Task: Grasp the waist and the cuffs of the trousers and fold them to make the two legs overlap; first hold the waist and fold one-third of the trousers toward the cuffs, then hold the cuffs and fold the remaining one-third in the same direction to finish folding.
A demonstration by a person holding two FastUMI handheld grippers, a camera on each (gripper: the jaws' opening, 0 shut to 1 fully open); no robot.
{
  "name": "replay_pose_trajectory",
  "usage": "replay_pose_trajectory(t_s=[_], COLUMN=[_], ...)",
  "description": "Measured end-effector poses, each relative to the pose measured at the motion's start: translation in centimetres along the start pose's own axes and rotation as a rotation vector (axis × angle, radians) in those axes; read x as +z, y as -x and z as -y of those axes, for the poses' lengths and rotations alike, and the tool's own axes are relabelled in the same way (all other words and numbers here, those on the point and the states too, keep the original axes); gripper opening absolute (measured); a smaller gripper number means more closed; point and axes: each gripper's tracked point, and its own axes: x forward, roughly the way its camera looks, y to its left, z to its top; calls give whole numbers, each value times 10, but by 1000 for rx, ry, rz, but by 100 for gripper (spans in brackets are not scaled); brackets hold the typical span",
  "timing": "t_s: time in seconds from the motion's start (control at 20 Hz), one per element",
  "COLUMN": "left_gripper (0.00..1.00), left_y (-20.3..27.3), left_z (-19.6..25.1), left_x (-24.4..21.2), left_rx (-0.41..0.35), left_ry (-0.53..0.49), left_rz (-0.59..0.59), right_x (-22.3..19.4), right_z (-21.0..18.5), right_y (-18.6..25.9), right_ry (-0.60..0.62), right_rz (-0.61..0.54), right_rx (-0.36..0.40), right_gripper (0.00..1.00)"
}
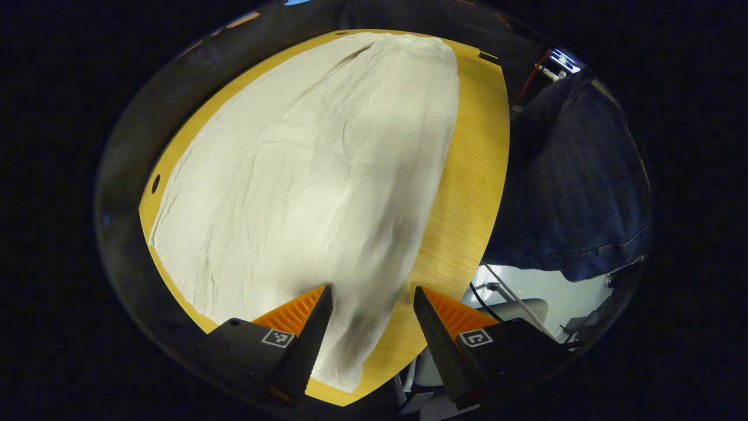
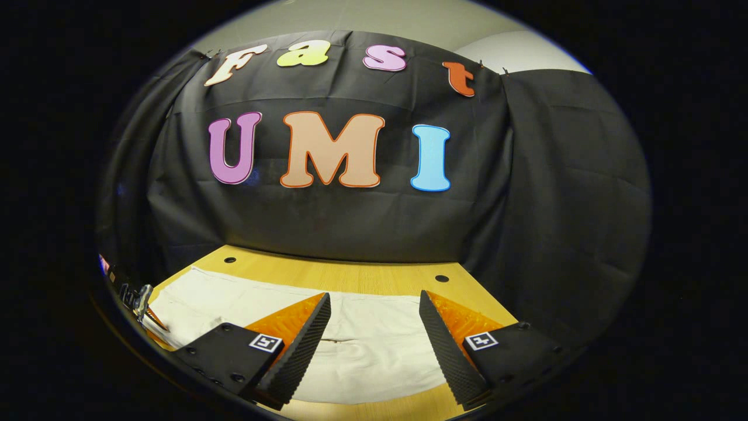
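trousers: we see pale cream trousers (image 1: 304, 193) spread flat on the table, running lengthwise away from the left gripper; in the right gripper view the same cloth (image 2: 374, 345) lies crosswise under the fingers, a dark seam or opening line near the middle
trousers state: one flat layer as far as we can tell, light wrinkles, no third turned over yet; we cannot tell which end is waist and which is cuffs
table: yellow wood-grain top (image 1: 467, 175), small dark holes near its edges; a bare strip shows along the right side of the cloth in the left gripper view and behind the cloth in the right gripper view (image 2: 350, 275)
left gripper: we see the left gripper (image 1: 372, 327) with fingers spread wide, nothing between them, held above the near end of the trousers close to the table edge; contact with the cloth we cannot tell
right gripper: the right gripper (image 2: 374, 336) has fingers wide apart too, nothing clamped, over the cloth near the table's front edge
person: dark blue garment (image 1: 575, 175) at the table's right side in the left gripper view
wall: black cloth (image 2: 350, 222) behind the table
floor side: white cable (image 1: 514, 295) and pale floor beyond the table edge, lower right of the left gripper view
left edge: small metal thing (image 2: 140, 298) at the far left of the right gripper view, too small to tell
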Motion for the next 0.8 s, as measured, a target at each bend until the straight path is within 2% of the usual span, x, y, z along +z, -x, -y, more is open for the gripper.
replay_pose_trajectory(t_s=[0.35,0.55,0.65,0.75,0.8], left_gripper=[85,85,80,69,59], left_y=[2,5,6,5,5], left_z=[3,3,1,-5,-6], left_x=[-4,-7,-8,-7,-7], left_rx=[-41,-52,-51,-49,-46], left_ry=[-12,-53,-57,-62,-67], left_rz=[-43,-88,-108,-131,-147], right_x=[-7,-11,-16,-23,-27], right_z=[11,11,6,1,-2], right_y=[-2,-4,-6,-9,-10], right_ry=[19,32,36,55,69], right_rz=[-29,-43,-53,-62,-72], right_rx=[-5,12,34,67,85], right_gripper=[97,98,98,98,97])
